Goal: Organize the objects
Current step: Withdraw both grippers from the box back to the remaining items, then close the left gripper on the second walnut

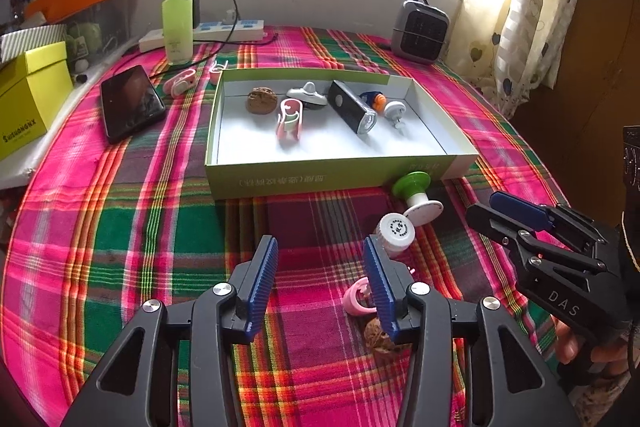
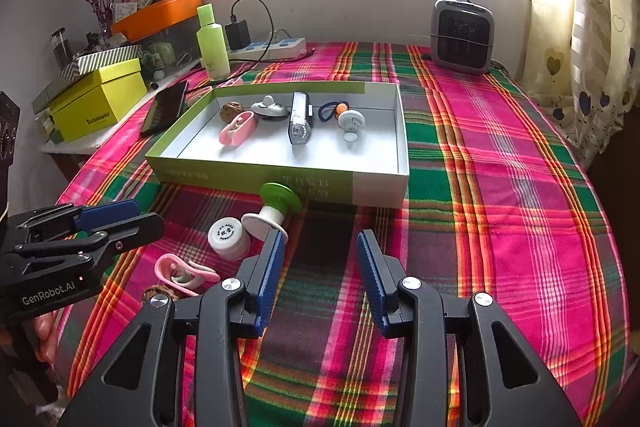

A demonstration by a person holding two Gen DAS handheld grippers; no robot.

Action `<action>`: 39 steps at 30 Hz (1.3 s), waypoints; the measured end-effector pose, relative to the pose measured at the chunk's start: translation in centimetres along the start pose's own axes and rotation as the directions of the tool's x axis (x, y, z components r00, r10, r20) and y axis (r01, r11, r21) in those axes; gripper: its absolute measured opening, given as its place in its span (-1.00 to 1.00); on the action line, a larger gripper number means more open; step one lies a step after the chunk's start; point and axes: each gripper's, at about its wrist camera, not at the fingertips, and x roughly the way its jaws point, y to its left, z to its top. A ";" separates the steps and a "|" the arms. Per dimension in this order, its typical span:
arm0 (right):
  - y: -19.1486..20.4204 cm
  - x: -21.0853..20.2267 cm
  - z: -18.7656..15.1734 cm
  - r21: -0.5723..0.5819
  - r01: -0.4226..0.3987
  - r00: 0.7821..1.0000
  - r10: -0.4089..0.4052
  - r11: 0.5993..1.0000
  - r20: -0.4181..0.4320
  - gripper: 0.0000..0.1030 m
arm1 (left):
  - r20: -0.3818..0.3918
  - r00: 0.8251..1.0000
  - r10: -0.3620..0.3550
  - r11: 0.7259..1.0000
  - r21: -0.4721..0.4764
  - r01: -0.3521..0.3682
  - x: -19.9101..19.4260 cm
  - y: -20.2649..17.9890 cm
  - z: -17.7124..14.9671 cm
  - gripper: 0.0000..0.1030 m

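Observation:
A shallow green-and-white box (image 1: 332, 177) (image 2: 256, 175) on the plaid cloth holds a walnut (image 1: 261, 100), a pink clip (image 1: 290, 119), a grey disc, a black bike light (image 1: 352, 106) and a white knob. In front of it lie a green-and-white spool (image 1: 416, 193) (image 2: 276, 207), a white-capped bottle (image 1: 394, 233) (image 2: 229, 233), a pink clip (image 1: 358, 297) (image 2: 184, 273) and a walnut (image 1: 378, 339) (image 2: 156, 293). My left gripper (image 1: 320, 279) is open and empty, just left of these loose items. My right gripper (image 2: 320, 275) is open and empty, to their right.
A phone (image 1: 130, 101), a green bottle (image 1: 177, 19), a power strip (image 1: 224, 29), a small heater (image 1: 420, 29) and a yellow box (image 1: 28, 99) stand around the back and left. Two small pink items (image 1: 182, 81) lie behind the box. A curtain hangs on the right.

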 end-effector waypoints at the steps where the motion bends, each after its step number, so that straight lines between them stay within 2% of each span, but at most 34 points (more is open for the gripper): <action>1: 0.0 -0.1 -0.1 0.001 -0.002 1.000 0.002 1.000 0.000 -0.23 | -0.007 1.000 -0.018 1.000 -0.006 0.018 -0.1 0.1 -0.2 -0.13; 4: 0.0 -0.3 -0.6 0.002 -0.007 1.000 0.007 1.000 -0.001 -0.23 | -0.019 0.997 -0.069 0.998 0.002 0.069 -0.5 -0.2 -1.0 -0.11; 9: 0.2 -0.6 -1.1 -0.004 -0.014 1.000 0.014 1.000 -0.003 -0.23 | -0.046 0.994 -0.104 0.994 0.028 0.105 -0.8 -1.1 -2.1 -0.10; 18: 0.7 -1.0 -1.8 -0.007 -0.024 1.000 0.024 1.000 -0.004 -0.23 | -0.090 0.990 -0.111 0.993 0.031 0.114 -0.5 -2.0 -3.5 -0.10; 26: 0.9 -1.1 -2.0 -0.012 -0.028 1.000 0.028 1.000 -0.010 -0.23 | -0.093 0.989 -0.116 0.993 0.015 0.117 -0.1 -1.9 -3.8 -0.11; 32: 1.4 -0.9 -2.1 -0.019 -0.036 0.999 0.036 0.999 -0.018 -0.23 | -0.088 0.991 -0.101 0.995 0.001 0.101 -0.1 -1.4 -3.8 -0.44; 39: 2.1 -0.6 -2.0 -0.032 -0.054 0.998 0.054 0.998 -0.027 -0.23 | -0.079 0.993 -0.088 0.996 -0.026 0.087 -0.2 -0.2 -3.7 -0.47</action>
